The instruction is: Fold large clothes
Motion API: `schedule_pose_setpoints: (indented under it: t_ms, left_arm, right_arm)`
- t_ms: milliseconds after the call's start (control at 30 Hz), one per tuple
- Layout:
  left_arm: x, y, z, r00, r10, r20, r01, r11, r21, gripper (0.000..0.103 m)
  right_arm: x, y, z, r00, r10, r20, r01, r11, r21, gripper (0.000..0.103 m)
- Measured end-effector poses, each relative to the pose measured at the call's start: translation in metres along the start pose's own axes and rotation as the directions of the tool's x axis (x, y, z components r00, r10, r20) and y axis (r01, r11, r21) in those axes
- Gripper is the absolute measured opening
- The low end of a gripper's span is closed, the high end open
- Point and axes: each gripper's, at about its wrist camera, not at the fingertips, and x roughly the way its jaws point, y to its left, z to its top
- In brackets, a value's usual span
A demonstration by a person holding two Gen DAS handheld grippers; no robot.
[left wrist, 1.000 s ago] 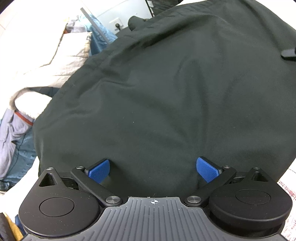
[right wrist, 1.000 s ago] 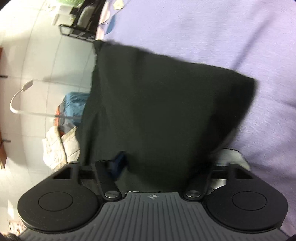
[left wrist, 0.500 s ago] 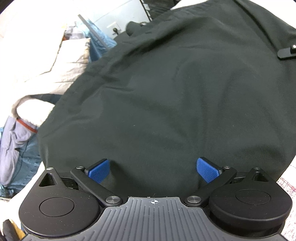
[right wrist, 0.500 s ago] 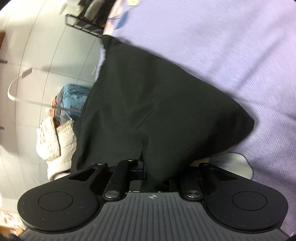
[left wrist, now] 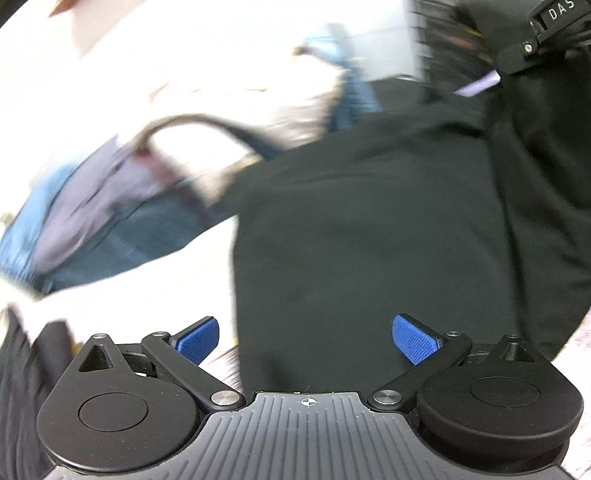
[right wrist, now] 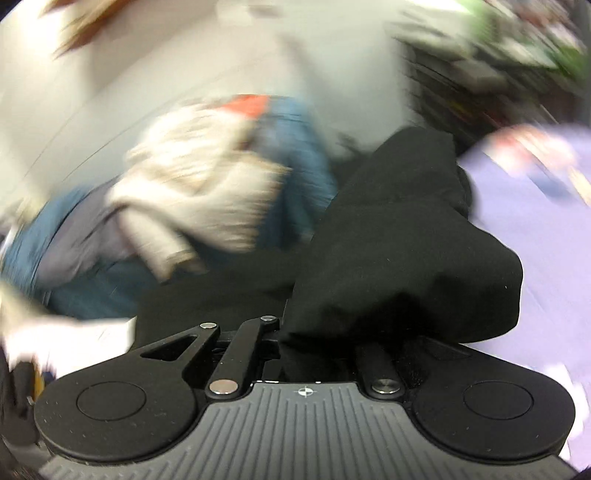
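A large black garment (left wrist: 369, 229) fills the middle and right of the left wrist view, hanging in folds. My left gripper (left wrist: 306, 339) is open, its blue pads (left wrist: 197, 338) wide apart, with the cloth's lower edge between them. In the right wrist view the same black garment (right wrist: 399, 251) drapes over my right gripper (right wrist: 317, 343), whose jaws are closed on a bunch of the cloth; the fingertips are hidden under it. The right gripper's body (left wrist: 543, 33) shows at the top right of the left wrist view. Both views are blurred by motion.
A pile of other clothes, blue (left wrist: 85, 236) and cream (right wrist: 199, 199), lies to the left in both views. A lilac sheet (right wrist: 532, 221) covers the surface at the right. A dark wire rack (right wrist: 461, 88) stands at the back right.
The right gripper has closed on the black garment and lifted it off the lilac sheet, swinging toward the clothes pile. The left gripper stayed open and shifted left; the garment now hangs bunched.
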Motion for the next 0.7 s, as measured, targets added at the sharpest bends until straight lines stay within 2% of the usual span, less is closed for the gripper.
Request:
schedule_pose_setpoints:
  t_ms: [100,167,200,267,367,467,533,600,700]
  left_arm:
    - [-0.008,0.047,-0.026,0.995,0.092,-0.033,-0.095,0.989,-0.111,0.103]
    - [-0.01,0.073,-0.048,0.987,0.141,-0.077,-0.153,0.972,-0.177,0.103]
    - [-0.011,0.083,-0.059,0.984,0.146,-0.105,-0.166,0.964,-0.208,0.103]
    - [-0.013,0.093,-0.08,0.987,0.11,-0.117,-0.136,0.961,-0.24,0.103]
    - [-0.019,0.084,-0.098,0.987,0.104,-0.12,-0.128,0.97,-0.209,0.103]
    - [-0.021,0.073,-0.109,0.987,0.097,-0.132,-0.122,0.973,-0.195,0.103]
    - [-0.02,0.074,-0.113,0.987,0.086,-0.133,-0.112,0.974,-0.199,0.103]
    - [-0.019,0.074,-0.119,0.986,0.085,-0.141,-0.113,0.971,-0.21,0.103]
    - [-0.02,0.084,-0.124,0.986,0.078,-0.149,-0.115,0.959,-0.26,0.103]
  right_arm:
    - [0.004,0.087,-0.002,0.994,0.108,-0.006,-0.106,0.968,-0.229,0.01]
    - [0.006,0.139,-0.021,0.985,0.165,-0.042,-0.169,0.913,-0.372,0.01]
    - [0.008,0.161,-0.035,0.981,0.182,-0.071,-0.195,0.881,-0.432,0.009]
    - [0.017,0.19,-0.064,0.969,0.192,-0.156,-0.245,0.833,-0.495,0.009]
    - [0.034,0.213,-0.112,0.953,0.148,-0.266,-0.277,0.782,-0.559,0.009]
    - [0.038,0.22,-0.154,0.949,0.089,-0.302,-0.267,0.736,-0.622,0.01]
    - [0.043,0.216,-0.164,0.952,0.05,-0.303,-0.24,0.736,-0.633,0.012]
    - [0.041,0.214,-0.17,0.946,0.049,-0.321,-0.249,0.747,-0.617,0.013]
    - [0.043,0.218,-0.164,0.95,0.036,-0.311,-0.241,0.718,-0.653,0.015]
